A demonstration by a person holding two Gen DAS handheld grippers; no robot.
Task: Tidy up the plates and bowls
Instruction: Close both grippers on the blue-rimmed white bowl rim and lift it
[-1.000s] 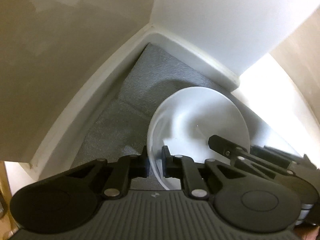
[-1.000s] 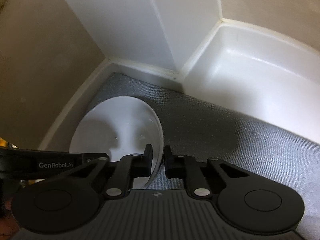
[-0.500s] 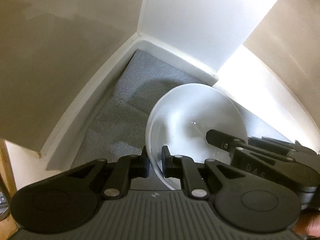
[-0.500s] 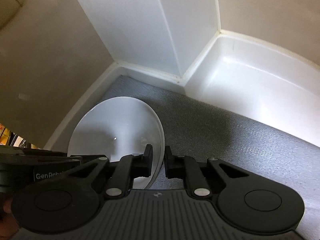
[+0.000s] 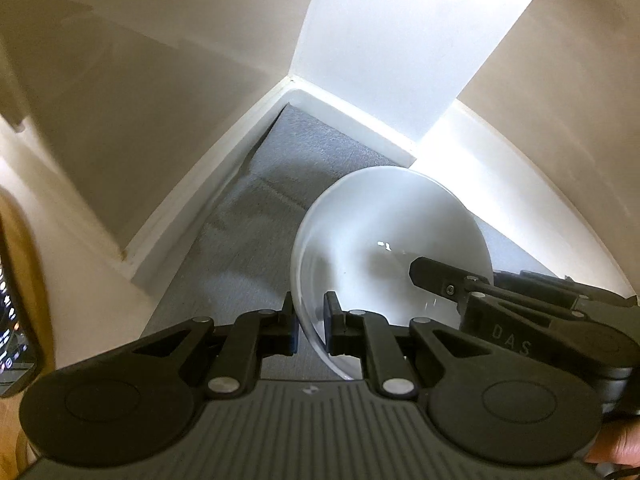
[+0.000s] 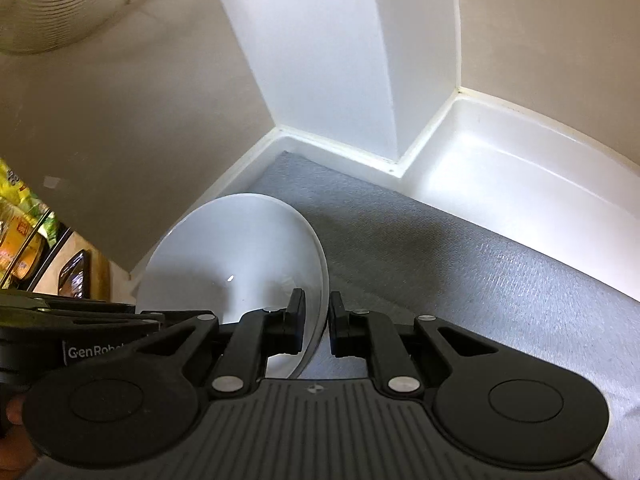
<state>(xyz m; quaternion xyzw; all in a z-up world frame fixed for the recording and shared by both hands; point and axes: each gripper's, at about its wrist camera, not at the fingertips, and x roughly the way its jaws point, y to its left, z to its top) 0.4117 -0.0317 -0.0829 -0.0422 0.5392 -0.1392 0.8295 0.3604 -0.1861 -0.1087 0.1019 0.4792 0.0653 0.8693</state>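
A white bowl hangs between both grippers over a grey shelf liner inside a white cabinet. My left gripper is shut on the bowl's left rim. My right gripper is shut on the bowl's right rim; the bowl fills the lower left of the right wrist view. The right gripper also shows at the right of the left wrist view. Whether the bowl touches the liner is hidden.
White cabinet walls meet at a back corner. A white divider panel stands at the back, with a bare white shelf floor to its right. Packaged goods show outside at far left.
Both grippers have drawn back toward the cabinet's front with the bowl held between them; more of the walls and the outside now show. Both grips are unchanged.
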